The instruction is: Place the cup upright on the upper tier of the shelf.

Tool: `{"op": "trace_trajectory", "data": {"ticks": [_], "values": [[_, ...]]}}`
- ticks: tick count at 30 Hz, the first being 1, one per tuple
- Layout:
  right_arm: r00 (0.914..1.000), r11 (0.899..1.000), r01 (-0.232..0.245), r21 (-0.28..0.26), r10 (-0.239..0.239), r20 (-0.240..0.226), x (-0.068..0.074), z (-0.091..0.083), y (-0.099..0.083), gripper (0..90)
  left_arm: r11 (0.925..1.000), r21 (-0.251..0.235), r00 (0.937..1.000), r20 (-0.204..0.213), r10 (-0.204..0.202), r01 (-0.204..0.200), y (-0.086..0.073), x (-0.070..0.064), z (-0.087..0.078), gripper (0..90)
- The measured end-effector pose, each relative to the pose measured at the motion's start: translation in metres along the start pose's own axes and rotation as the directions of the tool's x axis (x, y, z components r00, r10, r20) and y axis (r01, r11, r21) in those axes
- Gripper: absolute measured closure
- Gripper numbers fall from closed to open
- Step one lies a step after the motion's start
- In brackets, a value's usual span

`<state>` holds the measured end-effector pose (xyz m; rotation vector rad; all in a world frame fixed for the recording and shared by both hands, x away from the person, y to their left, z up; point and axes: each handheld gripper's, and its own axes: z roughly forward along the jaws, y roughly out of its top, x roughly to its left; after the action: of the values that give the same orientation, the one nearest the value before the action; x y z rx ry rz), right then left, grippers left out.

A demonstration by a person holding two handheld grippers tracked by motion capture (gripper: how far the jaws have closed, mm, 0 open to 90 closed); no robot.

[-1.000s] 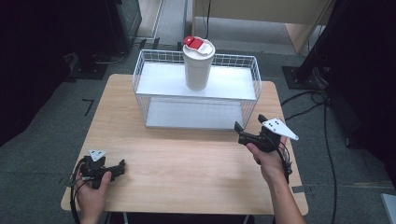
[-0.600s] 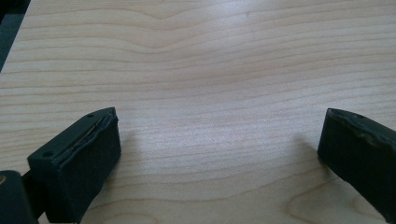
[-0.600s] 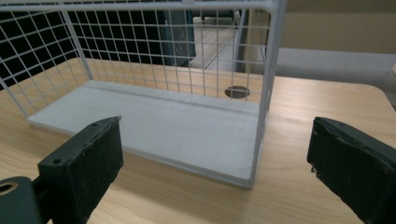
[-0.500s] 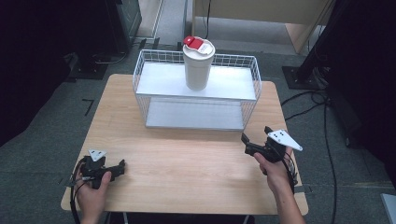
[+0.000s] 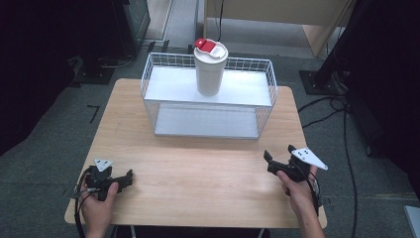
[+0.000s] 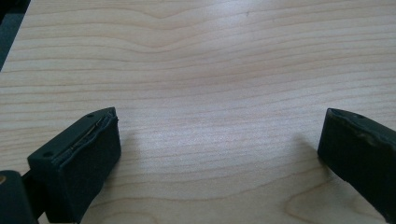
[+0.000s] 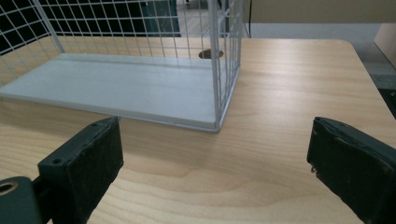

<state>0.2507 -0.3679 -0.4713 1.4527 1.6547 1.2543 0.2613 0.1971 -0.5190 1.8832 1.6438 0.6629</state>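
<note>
Up in the top middle of the frame there's a white wire rack (image 5: 208, 101) on the wooden surface (image 5: 198, 173), with a white tumbler (image 5: 210, 69) standing upright on its upper shelf, red tab on the lid. Down at the lower left, the left tongs (image 5: 130, 175) sit on the wood, jaws spread wide with nothing in them. Lower right, the right tongs (image 5: 277, 157) are the same, gaping wide toward the rack's corner (image 7: 217, 126).

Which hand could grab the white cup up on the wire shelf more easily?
Probably the right. The right gripper is open and faces the wire shelf, as its own view shows. The left gripper, also open, sits at the table's near corner, farther from the cup.
</note>
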Motion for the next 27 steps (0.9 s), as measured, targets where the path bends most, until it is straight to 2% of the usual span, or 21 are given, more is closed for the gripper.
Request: {"op": "trace_trajectory", "data": {"ticks": [9,27], "values": [[0.9993,0.999,-0.020,0.033,0.019,0.033,-0.015,-0.010,-0.021,3.7,1.0000,0.000,1.0000,0.000,0.001,-0.001,0.000,0.000,0.000,0.0],[0.9957,0.995,-0.039,0.095,0.031,0.087,-0.038,-0.035,-0.048,3.8,1.0000,0.000,1.0000,-0.001,-0.002,0.002,0.000,0.000,0.000,0.0]]}}
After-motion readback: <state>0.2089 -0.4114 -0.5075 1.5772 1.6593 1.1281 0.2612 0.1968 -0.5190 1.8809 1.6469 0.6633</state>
